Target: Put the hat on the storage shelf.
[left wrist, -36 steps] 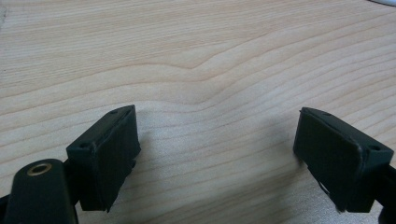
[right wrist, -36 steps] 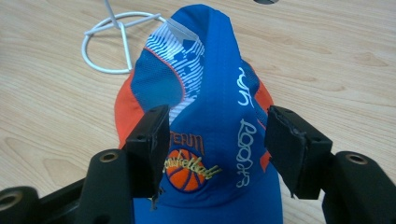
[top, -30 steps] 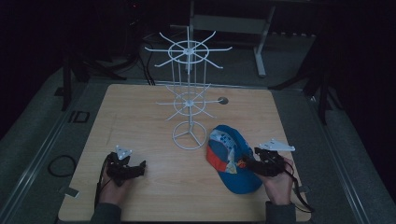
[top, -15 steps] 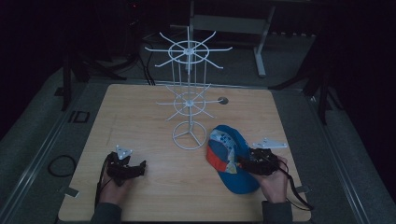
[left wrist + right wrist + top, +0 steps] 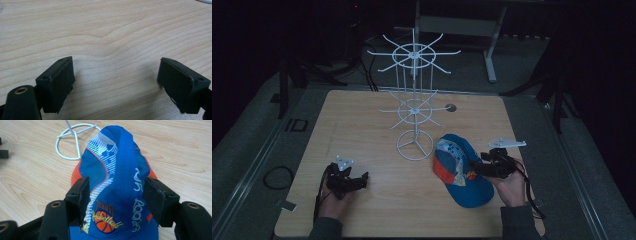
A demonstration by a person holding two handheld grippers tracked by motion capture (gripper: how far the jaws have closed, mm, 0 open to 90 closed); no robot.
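Right gripper (image 5: 115, 197): jaws pinching the blue basketball cap's (image 5: 117, 185) bunched crown.
Left gripper (image 5: 116, 83): jaws spread, empty, low over wooden table (image 5: 105, 30).
White wire rack (image 5: 414, 95): beside cap.

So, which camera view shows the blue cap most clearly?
The right gripper view: the blue cap is close there, with its basketball print and white stripes readable between the right gripper's jaws. The high view shows the blue cap small and dim beside the white rack. The left gripper view looks at bare table.
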